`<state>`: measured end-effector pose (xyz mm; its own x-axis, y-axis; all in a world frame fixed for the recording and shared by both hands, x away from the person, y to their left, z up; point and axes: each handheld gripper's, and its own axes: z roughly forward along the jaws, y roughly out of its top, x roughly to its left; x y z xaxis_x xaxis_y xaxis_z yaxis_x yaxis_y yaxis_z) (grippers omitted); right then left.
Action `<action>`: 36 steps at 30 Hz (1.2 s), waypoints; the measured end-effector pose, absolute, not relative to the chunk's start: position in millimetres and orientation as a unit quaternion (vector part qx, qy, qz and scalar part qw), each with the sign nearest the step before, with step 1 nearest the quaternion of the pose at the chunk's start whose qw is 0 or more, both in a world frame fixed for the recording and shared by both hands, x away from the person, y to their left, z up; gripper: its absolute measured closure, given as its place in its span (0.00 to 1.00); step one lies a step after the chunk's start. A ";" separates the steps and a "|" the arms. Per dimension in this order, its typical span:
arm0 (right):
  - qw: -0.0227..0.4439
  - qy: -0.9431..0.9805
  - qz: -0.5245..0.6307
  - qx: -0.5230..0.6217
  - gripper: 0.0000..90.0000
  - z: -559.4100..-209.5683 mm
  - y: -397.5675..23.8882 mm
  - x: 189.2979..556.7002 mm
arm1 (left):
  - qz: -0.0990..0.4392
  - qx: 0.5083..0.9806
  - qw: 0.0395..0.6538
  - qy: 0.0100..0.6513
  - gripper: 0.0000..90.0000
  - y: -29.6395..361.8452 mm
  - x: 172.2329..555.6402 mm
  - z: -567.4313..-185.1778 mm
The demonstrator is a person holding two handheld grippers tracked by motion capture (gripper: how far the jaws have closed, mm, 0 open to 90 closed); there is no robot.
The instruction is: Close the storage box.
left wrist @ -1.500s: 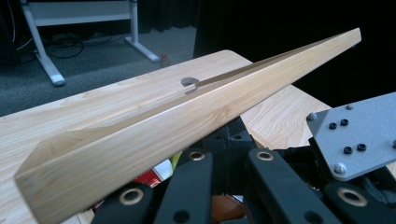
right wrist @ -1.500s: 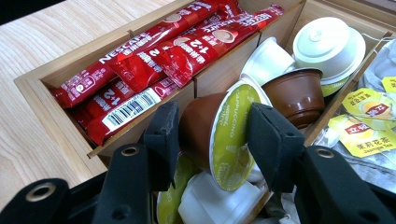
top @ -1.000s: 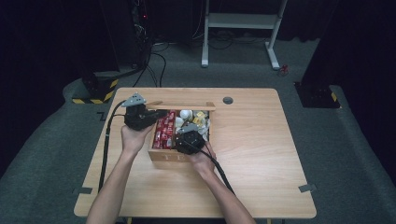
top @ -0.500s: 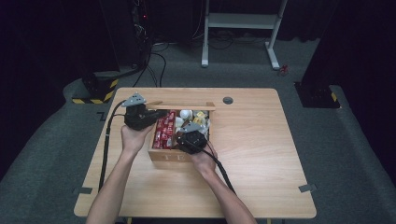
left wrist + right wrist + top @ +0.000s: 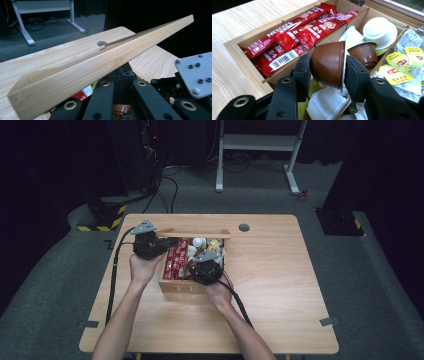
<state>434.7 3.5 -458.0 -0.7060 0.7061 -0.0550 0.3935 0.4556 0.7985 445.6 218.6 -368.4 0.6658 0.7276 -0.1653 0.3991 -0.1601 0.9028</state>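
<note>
Right gripper (image 5: 327, 68) clamped a brown coffee capsule (image 5: 329, 65) above the wooden box (image 5: 170, 286).
The capsule lay on its side, axis running jaw to jaw, over the middle compartment; jaws had just been closing. Left gripper (image 5: 172, 241), jaws closed, held the raised lid (image 5: 100, 65).

Brown capsules (image 5: 329, 65): two
White capsules (image 5: 380, 31): three at least
Red coffee sticks (image 5: 294, 35): several, count unclear
Wooden box (image 5: 172, 287): one
</note>
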 end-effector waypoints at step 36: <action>0.175 0.794 0.464 0.352 0.66 -429.2 -55.3 428.1 | 0.163 0.752 0.516 0.377 1.00 217.5 443.1 -369.9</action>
